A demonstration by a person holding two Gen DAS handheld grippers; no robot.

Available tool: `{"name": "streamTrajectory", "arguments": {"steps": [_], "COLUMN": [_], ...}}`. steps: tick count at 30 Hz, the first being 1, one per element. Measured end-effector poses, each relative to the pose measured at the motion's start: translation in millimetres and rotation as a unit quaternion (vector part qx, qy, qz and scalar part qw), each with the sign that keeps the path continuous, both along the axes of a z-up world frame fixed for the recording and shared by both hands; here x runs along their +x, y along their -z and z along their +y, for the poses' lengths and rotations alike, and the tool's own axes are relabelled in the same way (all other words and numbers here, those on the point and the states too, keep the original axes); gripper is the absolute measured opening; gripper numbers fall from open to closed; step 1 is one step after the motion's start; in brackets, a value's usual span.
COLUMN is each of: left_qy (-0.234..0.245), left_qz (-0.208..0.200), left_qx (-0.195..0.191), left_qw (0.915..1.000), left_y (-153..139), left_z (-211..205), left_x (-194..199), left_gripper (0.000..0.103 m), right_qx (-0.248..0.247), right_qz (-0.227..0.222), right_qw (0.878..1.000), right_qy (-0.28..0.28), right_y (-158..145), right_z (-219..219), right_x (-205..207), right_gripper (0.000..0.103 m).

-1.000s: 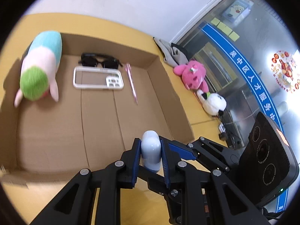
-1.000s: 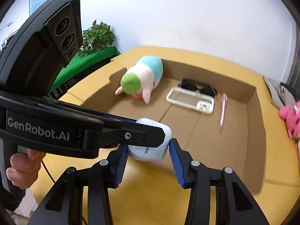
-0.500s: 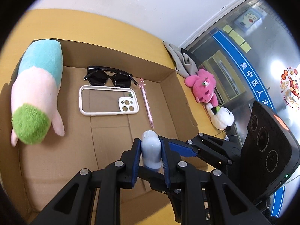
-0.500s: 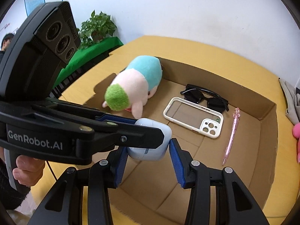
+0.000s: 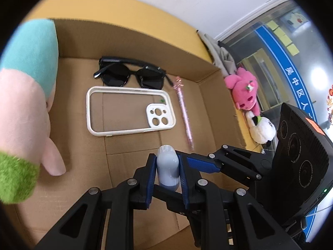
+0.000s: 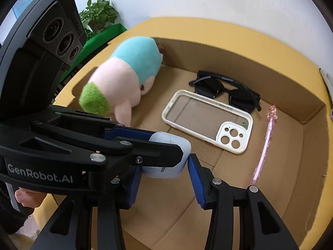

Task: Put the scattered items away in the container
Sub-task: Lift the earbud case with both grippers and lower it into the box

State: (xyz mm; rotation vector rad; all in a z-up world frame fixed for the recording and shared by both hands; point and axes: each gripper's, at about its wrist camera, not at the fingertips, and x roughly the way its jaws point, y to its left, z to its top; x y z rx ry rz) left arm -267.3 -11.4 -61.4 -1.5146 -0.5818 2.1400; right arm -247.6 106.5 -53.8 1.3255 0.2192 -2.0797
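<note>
A pale blue earbuds case (image 5: 167, 173) hangs low over the floor of an open cardboard box (image 5: 145, 41). My left gripper (image 5: 166, 157) is shut on its thin sides. My right gripper (image 6: 165, 164) comes in from the right and is shut across the wider faces of the earbuds case (image 6: 166, 143). Inside the box (image 6: 229, 62) lie a pink, teal and green plush (image 6: 124, 79), black sunglasses (image 5: 131, 75), a white phone case (image 5: 129, 110) and a pink pen (image 5: 184, 112).
The box sits on a yellow table (image 5: 124, 6) against a white wall. Outside the box's right wall lie a pink plush (image 5: 243, 89), a white plush (image 5: 260, 129) and a grey cloth (image 5: 220, 54). A hand (image 6: 25, 198) holds the left tool. Bare cardboard shows under the case.
Both grippers have carried the earbuds case forward from the box's near edge to over its floor and lower. The items in the box look closer. Neither grip has changed.
</note>
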Motion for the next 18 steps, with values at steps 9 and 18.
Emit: {"name": "streamTrajectory", "arguments": {"steps": [9,18], "left_qy": [0.003,0.007], "left_qz": [-0.041,-0.066], "left_qx": [-0.004,-0.001], "left_qw": [0.9992,0.9978], "left_y": [27,43], "left_z": [5,11], "left_x": [-9,-16], "left_gripper": [0.020,0.020], "right_qx": [0.004,0.014], "right_qz": [-0.053,-0.080], "right_qw": [0.999,0.997], "right_qy": [0.001,0.013], "right_y": [31,44], "right_z": [7,13], "right_x": [-13,-21], "right_gripper": [0.048,0.047]}}
